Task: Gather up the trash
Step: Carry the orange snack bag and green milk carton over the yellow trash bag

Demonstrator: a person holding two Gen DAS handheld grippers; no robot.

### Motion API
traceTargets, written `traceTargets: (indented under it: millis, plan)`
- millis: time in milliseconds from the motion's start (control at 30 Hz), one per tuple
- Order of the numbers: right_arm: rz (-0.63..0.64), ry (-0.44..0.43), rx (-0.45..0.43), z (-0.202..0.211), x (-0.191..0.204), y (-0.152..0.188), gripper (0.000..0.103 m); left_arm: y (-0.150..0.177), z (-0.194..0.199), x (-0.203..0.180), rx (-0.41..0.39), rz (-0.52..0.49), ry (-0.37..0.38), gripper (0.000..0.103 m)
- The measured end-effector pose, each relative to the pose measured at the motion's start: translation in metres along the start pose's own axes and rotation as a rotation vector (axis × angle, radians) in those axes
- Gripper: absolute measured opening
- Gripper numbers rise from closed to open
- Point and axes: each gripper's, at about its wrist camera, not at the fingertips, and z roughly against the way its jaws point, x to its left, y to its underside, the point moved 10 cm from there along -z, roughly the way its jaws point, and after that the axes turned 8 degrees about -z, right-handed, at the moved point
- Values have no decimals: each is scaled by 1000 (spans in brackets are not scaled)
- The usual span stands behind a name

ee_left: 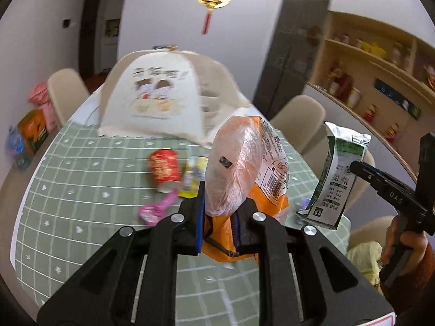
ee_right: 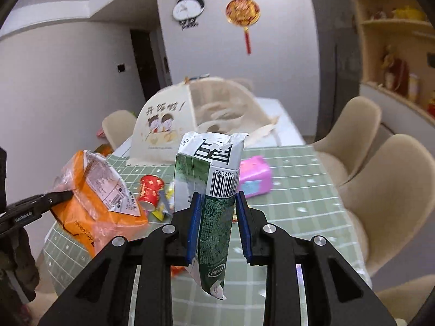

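Note:
My left gripper (ee_left: 218,212) is shut on an orange snack bag (ee_left: 239,163) with a clear plastic front and holds it above the table. In the right wrist view that orange bag (ee_right: 103,198) hangs at the left, pinched by the left gripper (ee_right: 61,197). My right gripper (ee_right: 217,206) is shut on a crumpled green-and-white milk carton (ee_right: 217,184), torn open at the top. The same carton (ee_left: 337,179) shows at the right of the left wrist view, held up by the right gripper (ee_left: 359,169). A red paper cup (ee_left: 164,169) lies on its side on the table.
The table wears a green checked cloth (ee_left: 81,190). A yellow wrapper (ee_left: 193,176) and a pink wrapper (ee_left: 156,209) lie by the cup. A pink box (ee_right: 254,175) sits further right. A cream mesh food cover (ee_right: 174,125) stands behind. Beige chairs (ee_right: 386,190) line the right side.

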Motion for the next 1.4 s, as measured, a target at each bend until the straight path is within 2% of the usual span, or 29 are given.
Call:
traceTargets:
  millis: [167, 400, 533, 733, 900, 1200, 1233, 1333, 1400]
  plan:
    - [-25, 53, -45, 61, -48, 5, 26, 1, 9, -75, -18, -63, 73, 15]
    - [-49, 168, -127, 148, -117, 16, 26, 11, 14, -186, -8, -134, 226, 15]
    - [-83, 261, -167, 198, -164, 29, 26, 22, 11, -247, 25, -172, 327, 15]
    - [-126, 372, -191, 246, -217, 57, 26, 56, 4, -330, 104, -226, 474, 15]
    - [-172, 444, -212, 277, -250, 73, 26, 90, -14, -388, 192, -271, 549, 15]
    - [-213, 495, -218, 304, -275, 104, 26, 134, -47, -458, 268, -357, 612, 15]
    - [-215, 497, -218, 305, -275, 106, 26, 137, -50, -462, 276, -358, 622, 17]
    - [-220, 501, -211, 300, -277, 111, 26, 146, -54, -468, 311, -351, 654, 34]
    - [-218, 499, -205, 295, -277, 114, 26, 148, -54, -465, 320, -348, 653, 37]
